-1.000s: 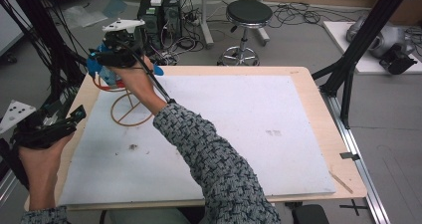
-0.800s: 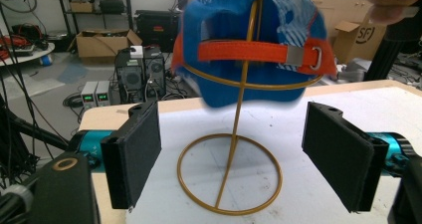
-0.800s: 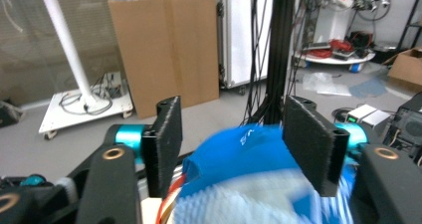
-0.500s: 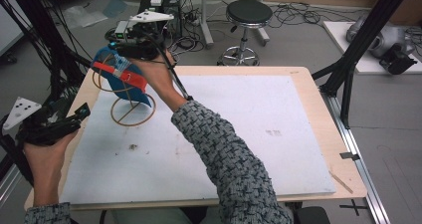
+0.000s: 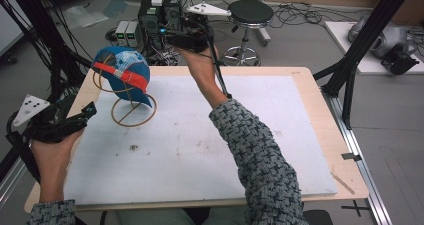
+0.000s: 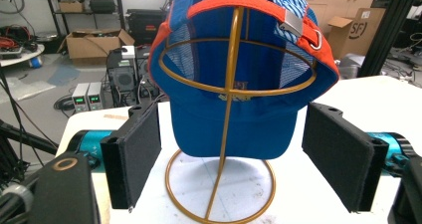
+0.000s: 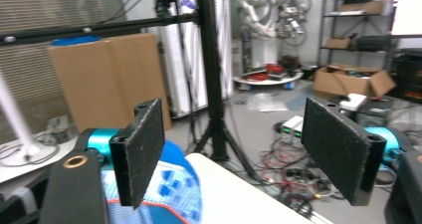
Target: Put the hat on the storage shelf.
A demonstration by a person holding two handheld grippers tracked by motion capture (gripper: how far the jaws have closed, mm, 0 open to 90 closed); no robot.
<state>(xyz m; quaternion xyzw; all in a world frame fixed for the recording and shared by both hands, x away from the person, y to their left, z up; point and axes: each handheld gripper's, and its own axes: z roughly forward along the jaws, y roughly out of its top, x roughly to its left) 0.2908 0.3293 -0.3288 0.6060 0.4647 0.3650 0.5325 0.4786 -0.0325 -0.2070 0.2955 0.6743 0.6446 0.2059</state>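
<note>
A blue cap (image 5: 122, 75) with an orange back strap hangs on a gold wire stand (image 5: 132, 110) at the table's far left. My left gripper (image 5: 82, 116) rests at the left edge and points at it. In the left gripper view its open jaws (image 6: 231, 159) frame the cap (image 6: 239, 119) and the stand (image 6: 219, 189) without touching them. My right gripper (image 5: 169, 35) is raised over the table's far edge, to the right of the cap. Its jaws (image 7: 234, 149) have just been opening and hold nothing; the cap (image 7: 164, 184) lies low beyond them.
A white mat (image 5: 190, 150) covers the wooden table. Black frame posts (image 5: 350, 70) rise at the right. On the floor behind the table stand a stool (image 5: 252, 12) and electronics boxes (image 5: 150, 20). A black pole (image 7: 209, 59) stands ahead in the right gripper view.
The right hand has drawn away from the cap, up and to the right past the far edge, and left the cap on the stand. The left hand has stayed put.
</note>
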